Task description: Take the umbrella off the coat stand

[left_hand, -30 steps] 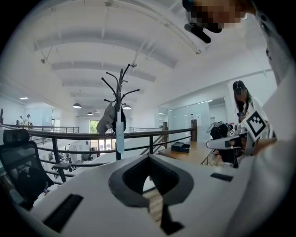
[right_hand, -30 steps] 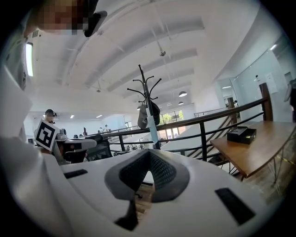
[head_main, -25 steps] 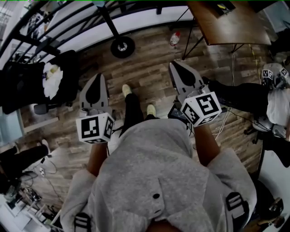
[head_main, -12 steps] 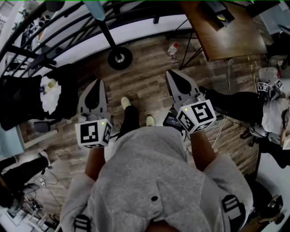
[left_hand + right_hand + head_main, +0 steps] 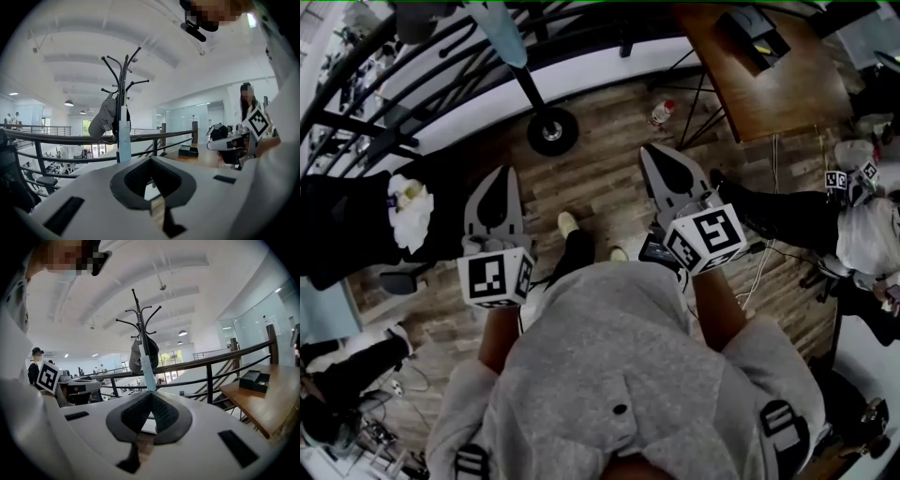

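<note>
**A:** Why are your jaws clenched with nothing in them?

**B:** Because you're not at the stand yet. Your left gripper (image 5: 499, 180) is pinched tight on air, held about level out front. The umbrella (image 5: 124, 140) hangs well ahead of those jaws, just above their tips in the left gripper view. Its pale blue sleeve hangs straight down the coat stand (image 5: 123, 79), beside a grey cap (image 5: 104, 123).

**A:** And the right?

**B:** Your right gripper (image 5: 652, 155) matches it: tips together, empty, aimed at the same pole. I'd judge you carry both closed simply because there's nothing to grasp at this range. They must open before either can take the umbrella.

**A:** What's round you?

**B:** There's a wood-plank floor (image 5: 600, 178) under the jaws. A black rail (image 5: 56, 137) runs behind the stand, with an open hall beyond. A bottle (image 5: 661, 114) stands ahead of the right jaws, and a brown table (image 5: 769, 75) sits off to their right. Overhead is a white ceiling, with glass walls further off.
</note>
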`<state>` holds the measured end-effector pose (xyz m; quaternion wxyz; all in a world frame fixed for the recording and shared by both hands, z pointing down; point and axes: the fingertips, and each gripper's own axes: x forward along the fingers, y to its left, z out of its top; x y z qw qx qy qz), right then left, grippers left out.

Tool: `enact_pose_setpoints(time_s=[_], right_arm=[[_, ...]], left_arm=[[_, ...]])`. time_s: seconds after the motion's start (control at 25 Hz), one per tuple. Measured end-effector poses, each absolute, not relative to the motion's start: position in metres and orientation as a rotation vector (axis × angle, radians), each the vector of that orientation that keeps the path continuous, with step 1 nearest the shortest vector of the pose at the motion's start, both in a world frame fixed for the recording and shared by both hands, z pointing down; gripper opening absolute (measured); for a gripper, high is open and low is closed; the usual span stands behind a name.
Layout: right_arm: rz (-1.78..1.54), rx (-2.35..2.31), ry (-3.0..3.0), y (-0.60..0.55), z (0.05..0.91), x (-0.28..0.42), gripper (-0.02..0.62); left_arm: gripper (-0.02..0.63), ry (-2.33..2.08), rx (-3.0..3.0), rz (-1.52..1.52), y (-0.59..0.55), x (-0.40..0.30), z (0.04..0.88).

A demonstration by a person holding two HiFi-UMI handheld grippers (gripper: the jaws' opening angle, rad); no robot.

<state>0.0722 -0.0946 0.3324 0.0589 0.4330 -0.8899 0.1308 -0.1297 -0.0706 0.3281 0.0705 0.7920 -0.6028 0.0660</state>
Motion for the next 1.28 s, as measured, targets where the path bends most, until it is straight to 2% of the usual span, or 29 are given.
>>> enact_pose_setpoints(time_s=[1.28], right_arm=[[0.307,1.354,-2.648,-0.145,0.324,-0.044,0.011]], left_arm=[[0.014,-1.769,2.439,0.153,-0.138,-0.222,0.323]])
